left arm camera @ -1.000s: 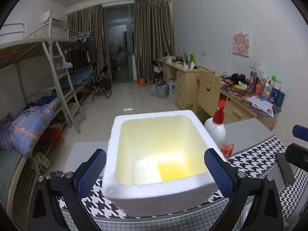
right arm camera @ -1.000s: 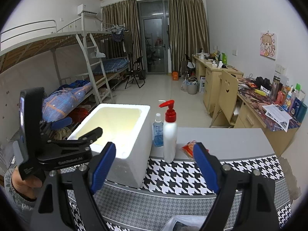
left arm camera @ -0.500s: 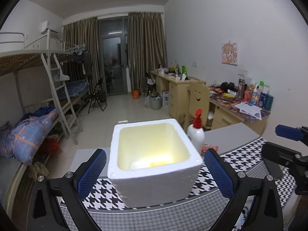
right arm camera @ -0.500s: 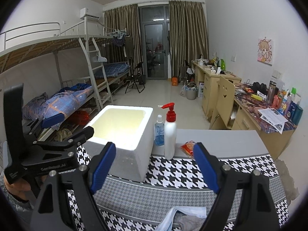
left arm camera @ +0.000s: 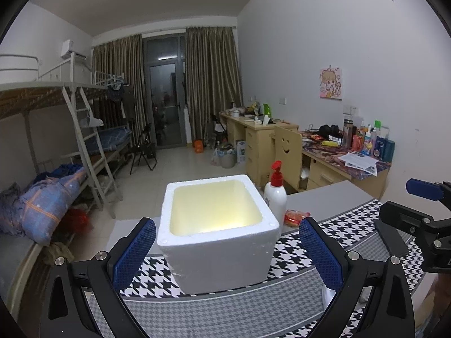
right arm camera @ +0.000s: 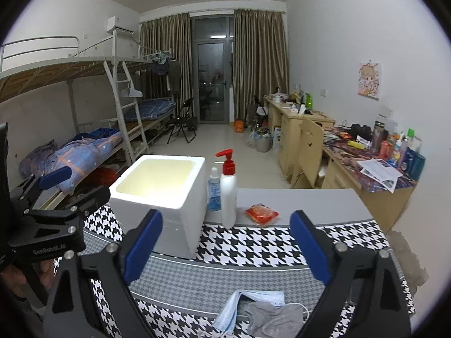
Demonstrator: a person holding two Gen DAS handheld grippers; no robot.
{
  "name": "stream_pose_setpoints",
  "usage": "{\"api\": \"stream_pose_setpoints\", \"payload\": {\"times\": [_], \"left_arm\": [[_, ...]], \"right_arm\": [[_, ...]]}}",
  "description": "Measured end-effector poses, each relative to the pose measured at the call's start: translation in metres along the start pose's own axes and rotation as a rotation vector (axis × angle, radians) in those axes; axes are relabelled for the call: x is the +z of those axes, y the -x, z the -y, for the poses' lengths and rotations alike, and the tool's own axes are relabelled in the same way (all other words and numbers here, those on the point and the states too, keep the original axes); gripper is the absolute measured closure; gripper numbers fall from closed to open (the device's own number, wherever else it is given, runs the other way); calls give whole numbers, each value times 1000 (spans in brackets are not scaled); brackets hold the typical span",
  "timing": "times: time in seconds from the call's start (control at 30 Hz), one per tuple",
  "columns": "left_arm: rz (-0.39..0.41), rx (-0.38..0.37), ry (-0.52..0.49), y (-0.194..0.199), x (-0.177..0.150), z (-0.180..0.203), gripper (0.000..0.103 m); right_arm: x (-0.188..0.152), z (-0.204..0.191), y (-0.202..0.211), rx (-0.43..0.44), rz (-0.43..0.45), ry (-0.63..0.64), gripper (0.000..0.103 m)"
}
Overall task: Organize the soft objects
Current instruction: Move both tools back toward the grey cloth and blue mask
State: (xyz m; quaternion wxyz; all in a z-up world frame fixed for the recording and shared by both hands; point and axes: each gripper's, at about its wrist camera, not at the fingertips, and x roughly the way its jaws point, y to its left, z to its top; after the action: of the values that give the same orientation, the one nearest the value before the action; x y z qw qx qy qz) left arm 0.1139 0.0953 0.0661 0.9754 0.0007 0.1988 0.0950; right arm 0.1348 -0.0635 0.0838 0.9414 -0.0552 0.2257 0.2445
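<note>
Dormitory room with bunk beds [right arm camera: 84,118] at left, curtains at the far door and wooden desks along the right wall; in the foreground your bench [right arm camera: 304,200] carries a black-and-white houndstooth cloth [right arm camera: 253,245].

Left wrist view: your left hand-held gripper [left arm camera: 227,256] is released, its blue-padded fingers spread wide and holding nothing. A white foam box [left arm camera: 218,233] stands upright on the cloth straight ahead, its near wall between the two fingertips and slightly beyond them; you cannot tell whether either pad touches it. The box's yellowish inside shows no contents from this angle. A white pump bottle [left arm camera: 275,197] with a red head stands just beside the box's right far corner, and a small red packet [left arm camera: 294,216] lies on the grey bench top near it.

Right wrist view: your right hand-held gripper [right arm camera: 225,246] is likewise released, jaws wide apart and empty. The soft things lie at the near edge of the cloth, below and between its fingers: a light blue face mask [right arm camera: 248,307] partly under a crumpled grey cloth item [right arm camera: 272,321], the two touching. Both are well apart from the foam box, which stands ahead to the left. A small blue bottle [right arm camera: 214,190] stands between the box and the pump bottle.
</note>
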Motion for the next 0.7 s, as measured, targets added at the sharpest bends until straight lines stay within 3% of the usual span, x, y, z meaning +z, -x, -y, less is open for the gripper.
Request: {"api": "stream_pose_setpoints", "payload": {"times": [0.7], "left_arm": [[45, -85, -27, 34, -19, 35, 1]], "right_arm": [[-28, 16, 34, -75, 37, -12, 8]]}}
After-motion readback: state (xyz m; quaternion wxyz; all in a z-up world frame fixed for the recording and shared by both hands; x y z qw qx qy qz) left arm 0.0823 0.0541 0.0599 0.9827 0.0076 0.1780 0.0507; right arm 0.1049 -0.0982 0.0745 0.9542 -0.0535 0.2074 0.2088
